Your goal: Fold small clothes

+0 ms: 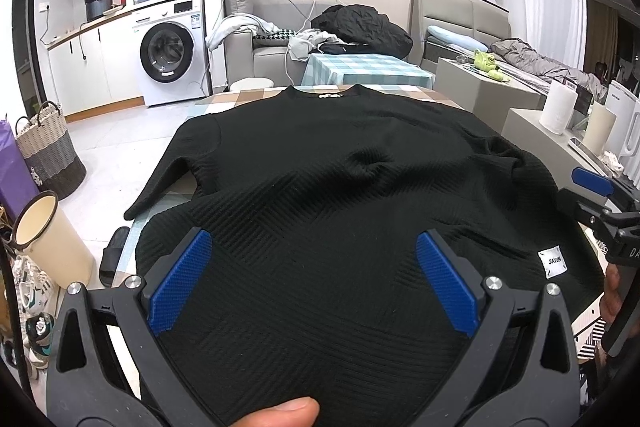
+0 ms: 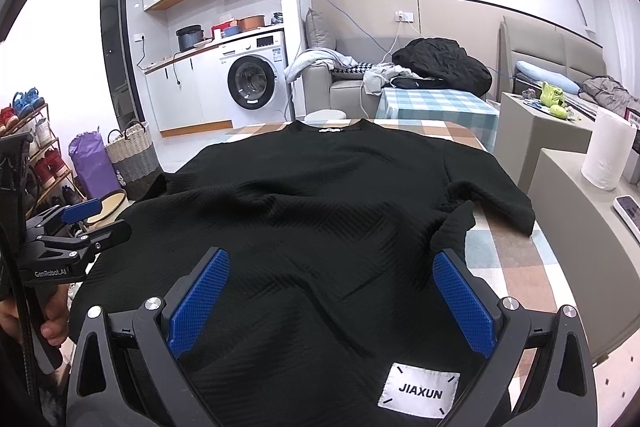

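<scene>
black ribbed sweater (image 1: 328, 195) spread flat, collar away from cameras, on a table with a checked cloth (image 2: 516, 251) in orange, blue and white squares. left sleeve hangs off the table edge, right sleeve crumpled and folded back near the body. white label (image 2: 419, 395) reading JIAXUN sewn at the hem, right side

left gripper (image 1: 316, 263) over the hem on the left half, blue pads (image 1: 180, 283) spread wide, nothing between them, just above the fabric, contact unclear. a thumb (image 1: 280, 411) shows at the bottom edge of the left view. right gripper (image 2: 328, 283) over the hem on the right half, also wide open and empty, label just below it. each gripper shows at the side of the other's view, held by a hand

room: white washing machine (image 2: 256, 83) under a counter with pots, range hood above. grey sofa (image 1: 256, 51) with a black jacket (image 2: 444, 63) and loose clothes piled on it, second table with a blue check cloth behind. woven basket (image 1: 50, 147) and purple bag on the floor at left, shoe rack (image 2: 36, 155) with shoes, cream bin (image 1: 52, 239). paper towel roll (image 2: 608, 151) on a grey ledge at right, green toy (image 2: 554, 99) further back, bed with grey bedding. tiled pale floor
</scene>
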{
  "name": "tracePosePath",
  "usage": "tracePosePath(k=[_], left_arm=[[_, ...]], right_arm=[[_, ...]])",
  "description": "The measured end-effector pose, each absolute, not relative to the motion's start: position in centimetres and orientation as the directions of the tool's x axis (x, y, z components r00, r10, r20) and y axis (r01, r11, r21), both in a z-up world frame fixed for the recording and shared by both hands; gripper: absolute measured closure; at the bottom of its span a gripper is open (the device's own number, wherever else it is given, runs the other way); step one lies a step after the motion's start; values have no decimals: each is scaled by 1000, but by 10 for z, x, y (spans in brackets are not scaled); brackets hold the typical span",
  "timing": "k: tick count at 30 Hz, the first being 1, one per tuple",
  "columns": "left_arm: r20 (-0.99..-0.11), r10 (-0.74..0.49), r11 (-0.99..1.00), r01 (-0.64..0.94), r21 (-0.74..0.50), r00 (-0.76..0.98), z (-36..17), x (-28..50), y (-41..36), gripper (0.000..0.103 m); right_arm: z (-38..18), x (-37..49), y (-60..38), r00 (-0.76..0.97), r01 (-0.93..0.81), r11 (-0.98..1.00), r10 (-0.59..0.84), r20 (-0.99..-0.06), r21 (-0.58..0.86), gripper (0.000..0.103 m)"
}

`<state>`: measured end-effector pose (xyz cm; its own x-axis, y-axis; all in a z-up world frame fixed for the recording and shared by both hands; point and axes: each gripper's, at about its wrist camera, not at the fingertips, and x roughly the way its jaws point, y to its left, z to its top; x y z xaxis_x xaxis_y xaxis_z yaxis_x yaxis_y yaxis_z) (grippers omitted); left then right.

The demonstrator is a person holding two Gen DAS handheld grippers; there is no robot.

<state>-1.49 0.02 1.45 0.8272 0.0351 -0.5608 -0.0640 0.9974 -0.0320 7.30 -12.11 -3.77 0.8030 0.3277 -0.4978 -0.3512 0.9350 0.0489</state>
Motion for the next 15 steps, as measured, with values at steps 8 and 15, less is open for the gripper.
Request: tracePosePath(k=[8, 15], left_arm=[[-561, 31, 997, -62, -35, 827, 15, -15, 1, 1], [-564, 29, 997, -61, -38, 825, 15, -15, 0, 1]], right_arm=[[-37, 72, -121, 805, -357, 933, 334, -490, 50, 0], [-35, 72, -121, 806, -356, 933, 335, -488, 53, 0]])
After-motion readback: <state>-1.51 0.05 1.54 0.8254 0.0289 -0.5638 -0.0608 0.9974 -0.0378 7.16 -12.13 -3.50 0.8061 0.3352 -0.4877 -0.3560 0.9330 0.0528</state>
